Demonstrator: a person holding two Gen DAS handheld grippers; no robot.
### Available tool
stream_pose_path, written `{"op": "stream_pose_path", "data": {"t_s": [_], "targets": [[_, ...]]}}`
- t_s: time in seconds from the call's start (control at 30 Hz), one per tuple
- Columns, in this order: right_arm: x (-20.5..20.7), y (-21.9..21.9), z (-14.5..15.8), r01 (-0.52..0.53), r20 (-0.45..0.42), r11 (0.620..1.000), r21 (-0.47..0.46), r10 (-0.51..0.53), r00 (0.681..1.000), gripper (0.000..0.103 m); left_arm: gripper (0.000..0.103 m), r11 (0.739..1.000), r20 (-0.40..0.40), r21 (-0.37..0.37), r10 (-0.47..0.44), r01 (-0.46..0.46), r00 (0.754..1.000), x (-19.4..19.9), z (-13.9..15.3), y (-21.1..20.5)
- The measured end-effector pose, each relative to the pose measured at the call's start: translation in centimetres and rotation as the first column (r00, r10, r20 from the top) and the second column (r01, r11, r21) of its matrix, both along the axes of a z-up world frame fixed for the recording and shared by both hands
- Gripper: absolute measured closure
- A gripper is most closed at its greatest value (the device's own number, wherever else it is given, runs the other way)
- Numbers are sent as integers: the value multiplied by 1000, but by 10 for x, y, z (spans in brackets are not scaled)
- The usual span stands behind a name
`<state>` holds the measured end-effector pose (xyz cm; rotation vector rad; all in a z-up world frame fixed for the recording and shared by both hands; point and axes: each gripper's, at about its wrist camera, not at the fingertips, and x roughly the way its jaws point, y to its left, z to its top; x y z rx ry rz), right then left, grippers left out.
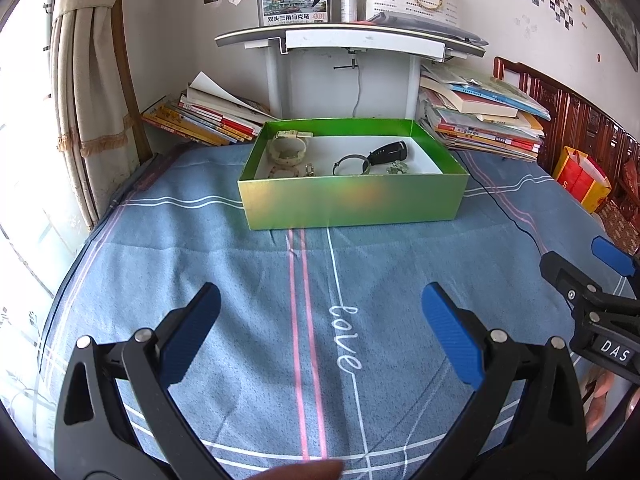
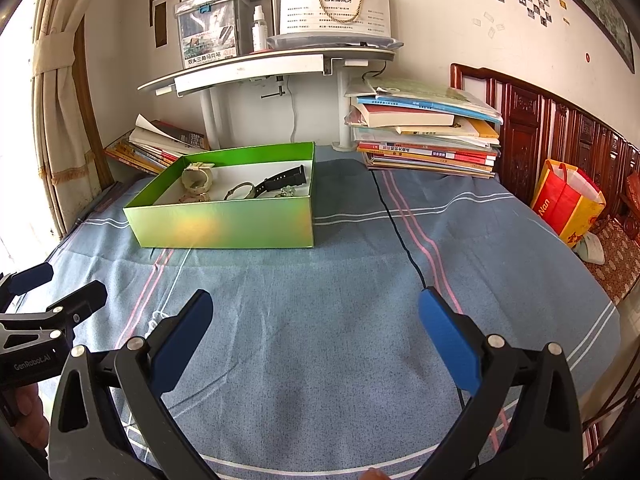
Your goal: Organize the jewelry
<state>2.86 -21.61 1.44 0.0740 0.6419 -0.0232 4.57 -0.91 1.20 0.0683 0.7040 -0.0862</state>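
On blue striped bedsheet [image 1: 240,280], green box [image 1: 352,200] near book stacks [image 2: 428,136].

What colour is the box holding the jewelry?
Shiny green box, white inside; clearest in the left wrist view.

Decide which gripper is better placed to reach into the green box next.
Probably left. The green box lies straight ahead of the open left gripper; from the right gripper, also open, it sits off to the left.

We see the green box [image 2: 224,220] holding watches and bracelets at centre left, our right gripper [image 2: 316,340] with jaws spread wide below.
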Motion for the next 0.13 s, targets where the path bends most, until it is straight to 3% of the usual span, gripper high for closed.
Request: {"op": "stream_pose_path", "data": {"t_s": [0.13], "targets": [[0, 0, 0, 1, 1, 1000, -2, -1, 1000, 2, 4, 1000, -1, -1, 0, 0, 1000, 1, 0, 1]]}}
